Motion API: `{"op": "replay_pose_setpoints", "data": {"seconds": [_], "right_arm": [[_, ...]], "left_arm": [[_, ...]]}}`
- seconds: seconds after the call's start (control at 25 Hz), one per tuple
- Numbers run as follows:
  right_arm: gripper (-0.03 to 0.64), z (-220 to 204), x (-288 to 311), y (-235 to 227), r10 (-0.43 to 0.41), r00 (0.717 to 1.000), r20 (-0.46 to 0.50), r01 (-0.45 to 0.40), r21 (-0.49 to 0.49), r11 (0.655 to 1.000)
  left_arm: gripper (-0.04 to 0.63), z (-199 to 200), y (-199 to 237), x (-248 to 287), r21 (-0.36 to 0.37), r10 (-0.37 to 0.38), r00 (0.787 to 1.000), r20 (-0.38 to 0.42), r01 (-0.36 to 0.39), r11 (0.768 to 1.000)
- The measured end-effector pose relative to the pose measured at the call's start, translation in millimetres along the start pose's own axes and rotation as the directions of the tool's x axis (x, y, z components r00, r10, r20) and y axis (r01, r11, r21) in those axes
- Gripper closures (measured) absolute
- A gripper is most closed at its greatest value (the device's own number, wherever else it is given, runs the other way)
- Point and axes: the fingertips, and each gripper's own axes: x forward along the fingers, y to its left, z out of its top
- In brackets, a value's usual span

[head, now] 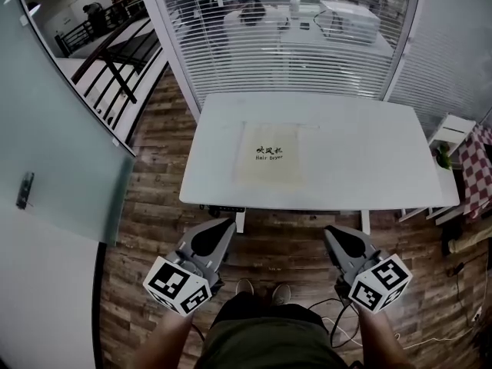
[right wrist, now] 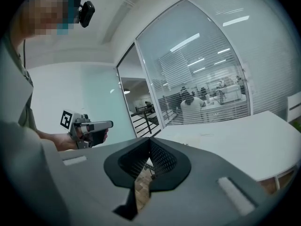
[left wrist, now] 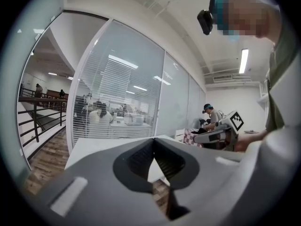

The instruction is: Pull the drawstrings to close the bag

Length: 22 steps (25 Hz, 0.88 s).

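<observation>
A cream drawstring bag with black print lies flat in the middle of the white table. Its drawstrings are too faint to make out. Both grippers hang low by the person's waist, short of the table's near edge and well apart from the bag. The left gripper has its jaws shut with nothing between them, as its own view shows. On the other side, the right gripper is likewise shut and empty. Each gripper view shows the other gripper held out to the side.
A glass wall with blinds stands behind the table, and a frosted glass partition is at the left. A white shelf and a checked cloth sit at the right. Cables lie on the wooden floor.
</observation>
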Motion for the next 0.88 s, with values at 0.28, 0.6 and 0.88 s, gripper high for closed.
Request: {"op": "replay_pose_setpoints", "data": {"seconds": [0.28,0.6,0.88], "right_arm": [[0.606,-2.1,3.4,-24.1,-0.018,1.0,-0.011,0.018,0.018,1.0],[0.606,-5.2,35.3,-38.6,-0.023,0.999,-0.043,0.023,0.0,1.0],[0.606,-5.7,76.9,-57.1,-0.044,0.996,-0.079,0.043,-0.014,0.999]], "left_arm": [[0.589,-14.7,4.2,11.5,-0.035,0.011,1.0,-0.024,-0.012,0.999],[0.589,-23.8,30.1,33.8,-0.067,0.006,1.0,-0.025,-0.008,0.998],[0.589,-28.6,70.6,61.4,-0.079,-0.005,0.999,-0.037,0.002,0.997]]}}
